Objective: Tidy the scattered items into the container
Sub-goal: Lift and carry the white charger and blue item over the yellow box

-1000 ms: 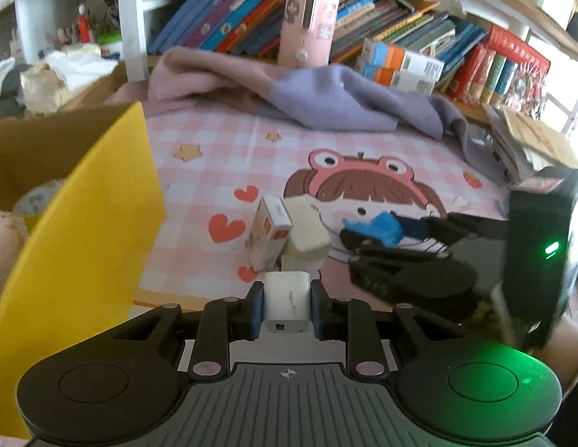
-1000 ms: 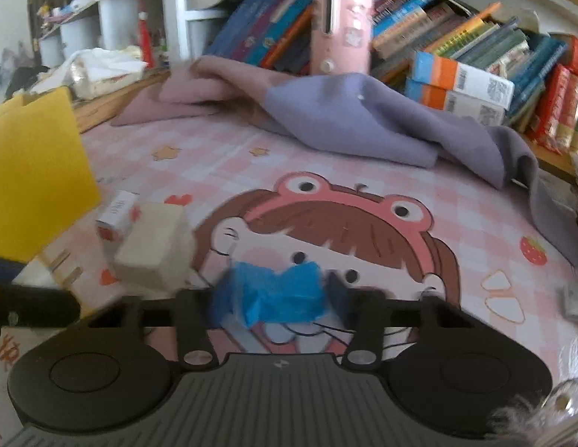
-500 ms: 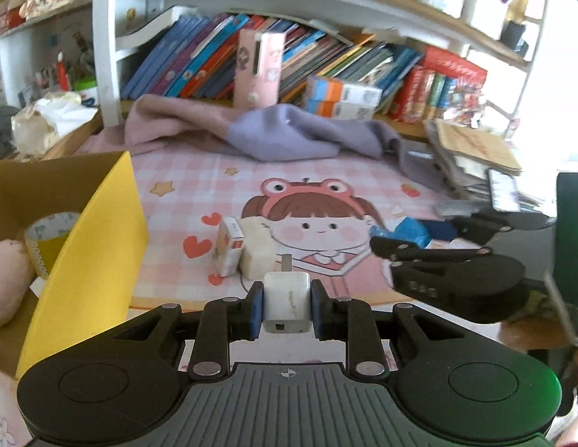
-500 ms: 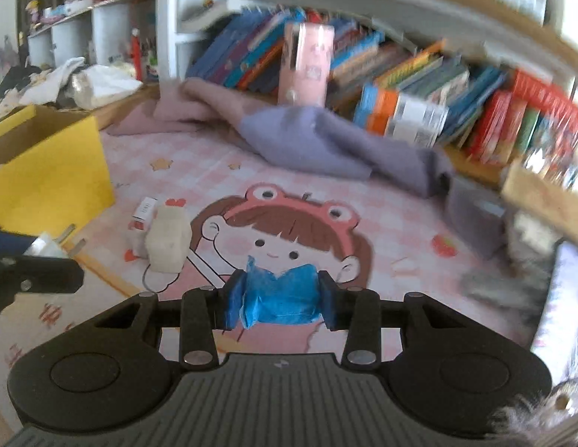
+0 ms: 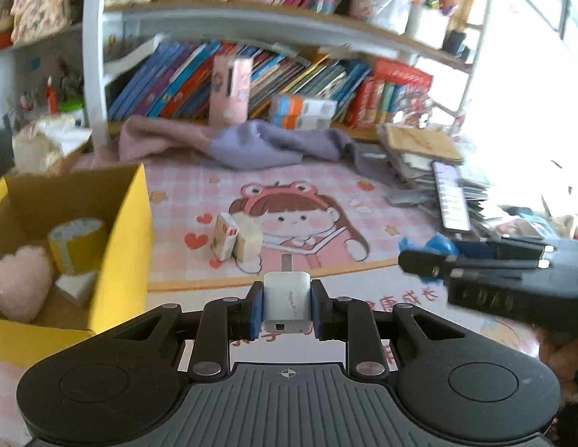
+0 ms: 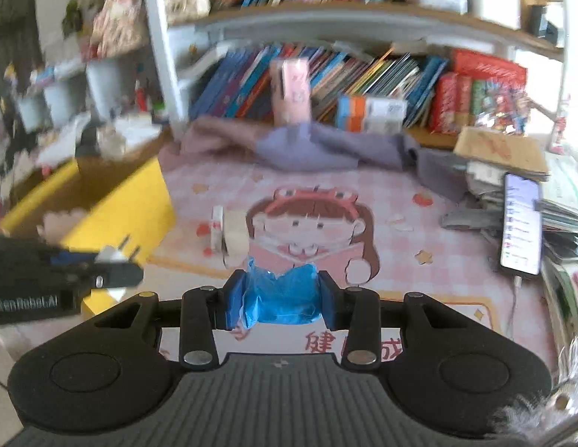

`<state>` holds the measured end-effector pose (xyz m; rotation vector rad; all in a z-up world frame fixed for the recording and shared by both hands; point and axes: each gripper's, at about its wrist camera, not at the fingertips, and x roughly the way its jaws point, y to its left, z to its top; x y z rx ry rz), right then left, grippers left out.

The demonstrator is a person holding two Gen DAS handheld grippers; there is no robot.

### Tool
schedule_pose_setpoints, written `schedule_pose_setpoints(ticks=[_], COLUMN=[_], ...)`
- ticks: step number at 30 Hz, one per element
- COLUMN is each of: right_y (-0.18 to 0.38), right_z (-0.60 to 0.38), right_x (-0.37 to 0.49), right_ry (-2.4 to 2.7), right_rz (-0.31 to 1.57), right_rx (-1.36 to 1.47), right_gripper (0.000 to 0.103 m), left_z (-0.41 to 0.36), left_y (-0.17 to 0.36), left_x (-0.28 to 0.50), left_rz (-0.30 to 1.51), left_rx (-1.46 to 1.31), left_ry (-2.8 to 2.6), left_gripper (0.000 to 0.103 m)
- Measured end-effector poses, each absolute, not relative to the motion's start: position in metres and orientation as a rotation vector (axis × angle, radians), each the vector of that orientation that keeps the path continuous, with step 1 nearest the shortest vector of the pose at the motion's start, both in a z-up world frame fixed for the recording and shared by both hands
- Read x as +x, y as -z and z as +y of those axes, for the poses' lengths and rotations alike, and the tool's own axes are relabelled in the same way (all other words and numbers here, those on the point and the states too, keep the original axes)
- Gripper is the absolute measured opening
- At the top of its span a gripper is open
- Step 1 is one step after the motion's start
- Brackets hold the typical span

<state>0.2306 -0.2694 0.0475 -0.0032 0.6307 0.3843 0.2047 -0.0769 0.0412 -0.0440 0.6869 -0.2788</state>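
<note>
While the yellow box sits at the mat's left edge with a tape roll and a pink plush heart inside, my left gripper pinches a white charger plug above the mat's near edge. Two small boxes stand touching mid-mat. Further right, my right gripper squeezes a crumpled blue wad, raised off the mat.
</note>
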Motion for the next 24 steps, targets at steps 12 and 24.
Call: schedule_pose_setpoints(ticks=[12, 24], right_y=[-0.062, -0.058], right_z=[-0.232, -0.173], right_x=[0.157, 0.064], right_ry=[-0.288, -0.279], right_rz=[0.577, 0.603], right_rx=[0.006, -0.034], right_gripper=[0.038, 0.038], left_z=[-0.025, 0.030], left_y=[-0.048, -0.042], left_x=[0.127, 0.044], left_rz=[0.625, 0.621], left_rx=[-0.063, -0.055], left_ry=[0.310, 0.288], left_gripper=[0.024, 0.024])
